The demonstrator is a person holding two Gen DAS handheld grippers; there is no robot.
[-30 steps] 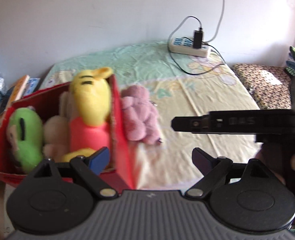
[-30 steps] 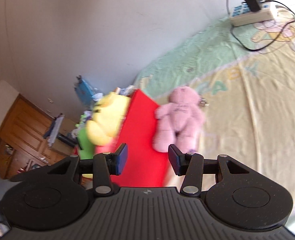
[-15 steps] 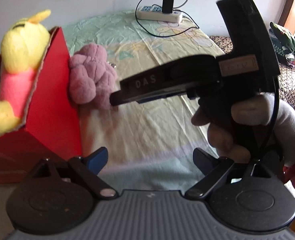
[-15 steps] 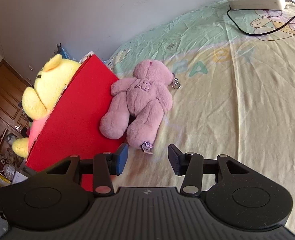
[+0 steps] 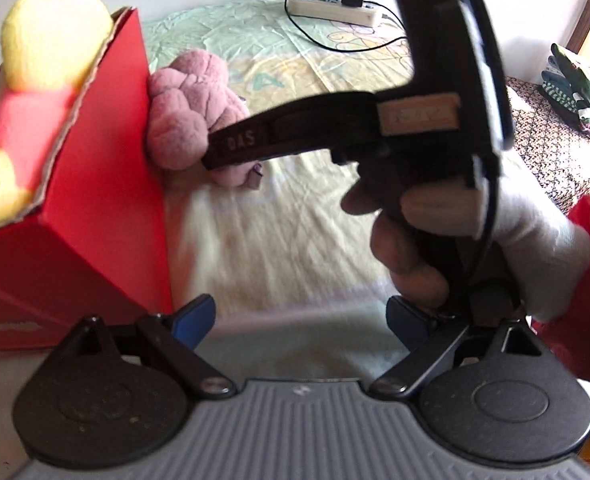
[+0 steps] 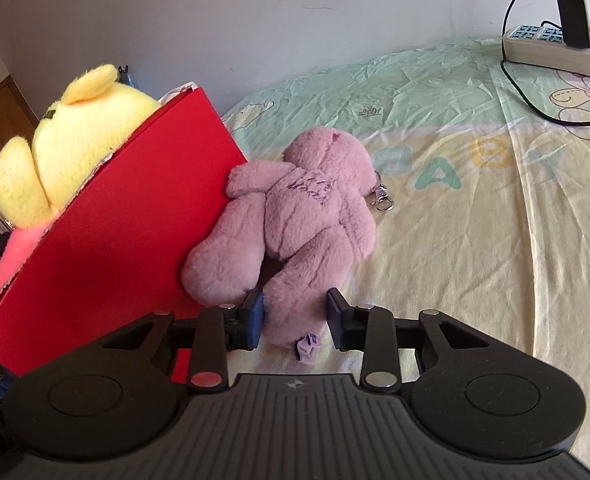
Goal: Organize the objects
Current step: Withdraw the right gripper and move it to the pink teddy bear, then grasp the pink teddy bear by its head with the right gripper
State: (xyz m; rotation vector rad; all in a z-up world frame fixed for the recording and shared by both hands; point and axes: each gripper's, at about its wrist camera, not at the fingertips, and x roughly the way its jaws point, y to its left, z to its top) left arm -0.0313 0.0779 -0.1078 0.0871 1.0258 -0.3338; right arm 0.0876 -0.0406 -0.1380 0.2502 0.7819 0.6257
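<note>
Progress stands at a late stage, judged from how things lie. Red box (image 6: 107, 236) sits on the bed (image 6: 475, 240) and already holds a yellow plush bear (image 6: 67, 152), head above the rim; the left wrist view confirms the yellow toy inside (image 5: 47, 40), but what else the box holds cannot be seen from either view.

One item remains outside: a pink teddy bear (image 6: 295, 216), lying on the bedsheet, one arm and leg touching the outer wall of the box. A small metal clasp (image 6: 381, 198) lies just beside its head.

Right hand-held gripper (image 6: 295, 312): jaws closing, one leg of the pink bear between them. The left pad touches the fur; the right pad appears just clear of it. Grasp not yet secured.

Left hand-held gripper (image 5: 295, 316): released, jaws wide, nothing between them, hanging over bare sheet beside the box. In its view a gloved hand (image 5: 475, 232) carries the right tool across the frame.

Outstanding, in my judgement: secure the pink bear, lift it, place it in the box. A power strip (image 6: 555, 48) with charger lies well apart near the wall; whether it belongs to the task cannot be told.
</note>
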